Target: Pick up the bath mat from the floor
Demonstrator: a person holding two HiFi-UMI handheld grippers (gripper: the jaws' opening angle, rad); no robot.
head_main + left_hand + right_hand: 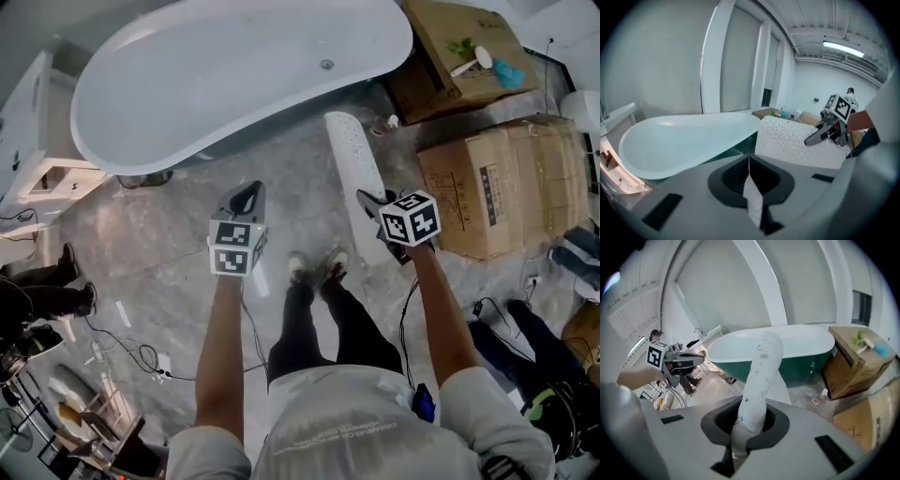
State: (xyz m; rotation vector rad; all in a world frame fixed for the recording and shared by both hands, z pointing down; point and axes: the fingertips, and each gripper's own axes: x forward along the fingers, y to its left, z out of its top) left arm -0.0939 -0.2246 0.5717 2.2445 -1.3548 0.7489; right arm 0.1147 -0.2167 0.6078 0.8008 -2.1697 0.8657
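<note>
The bath mat (pixel 352 156) is white with small holes. It is off the floor, with my right gripper (pixel 368 202) shut on its near end. In the right gripper view the mat (pixel 761 366) rises curled from between the jaws of the right gripper (pixel 750 420) toward the tub. The left gripper view shows the mat (pixel 787 138) broadside, with the right gripper (pixel 813 139) on it. My left gripper (pixel 246 196) hangs apart from the mat at its left. Its jaws meet, and a thin white sliver shows in the seam of the left gripper (pixel 749 164).
A white bathtub (pixel 234 66) with a green underside stands just ahead. Cardboard boxes (pixel 497 183) are stacked at the right, another box (pixel 459 47) beyond them. Cables (pixel 141 356) trail over the marble floor at the left. The person's shoes (pixel 314 267) are below the grippers.
</note>
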